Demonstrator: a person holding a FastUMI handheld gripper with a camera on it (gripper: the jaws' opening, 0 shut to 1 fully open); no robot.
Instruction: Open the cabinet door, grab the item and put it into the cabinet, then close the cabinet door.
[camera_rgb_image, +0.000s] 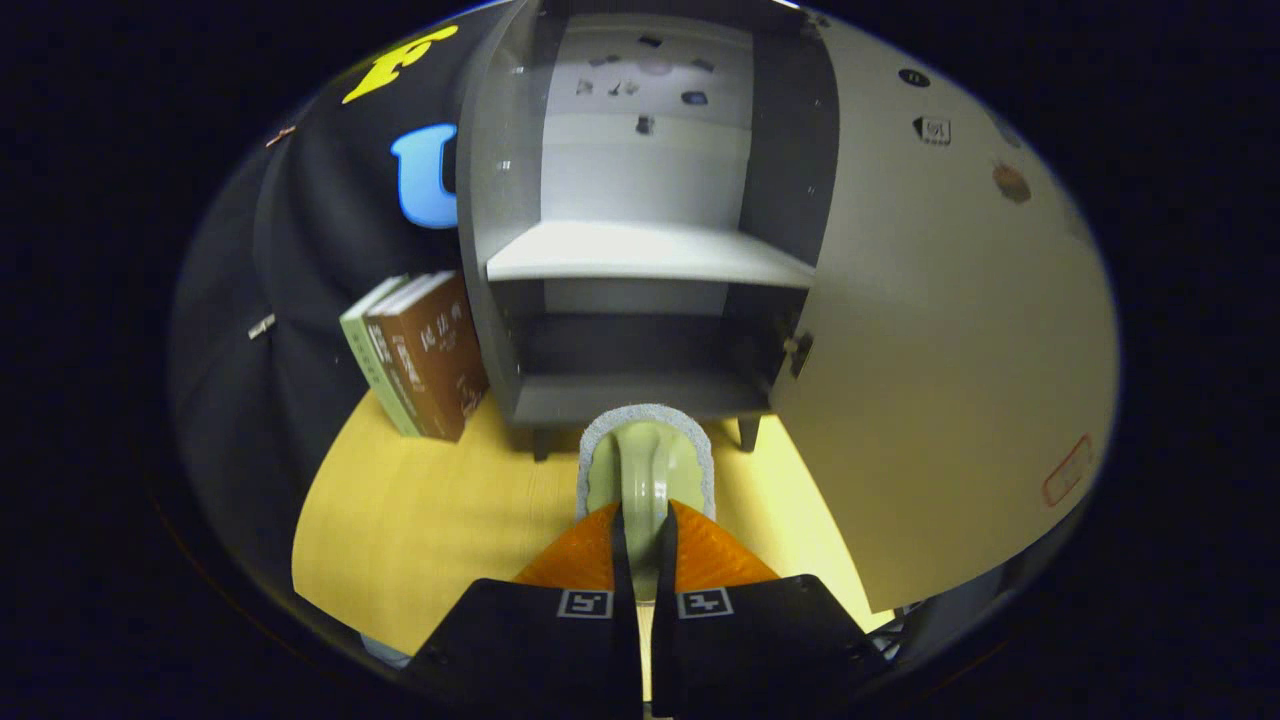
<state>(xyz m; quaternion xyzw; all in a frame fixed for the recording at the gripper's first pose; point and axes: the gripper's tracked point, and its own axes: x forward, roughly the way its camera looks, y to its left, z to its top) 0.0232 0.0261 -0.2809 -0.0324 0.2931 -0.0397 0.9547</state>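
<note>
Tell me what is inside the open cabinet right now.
The cabinet holds one shelf and its floor, both bare where visible. The brush, clamped by the gripper, hides part of the front edge; the dark lower back is unclear.

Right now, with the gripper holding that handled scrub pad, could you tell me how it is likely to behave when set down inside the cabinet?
The scrub pad looks light: the gripper carries it by its thin handle alone. The smooth arched handle may slip or pivot between the fingers. Its fuzzy, flat-looking rim should grip the cabinet floor rather than roll.

Matt cabinet (640, 255); smooth wood-grain table (420, 520); rough-edged scrubber (645, 455).
</note>
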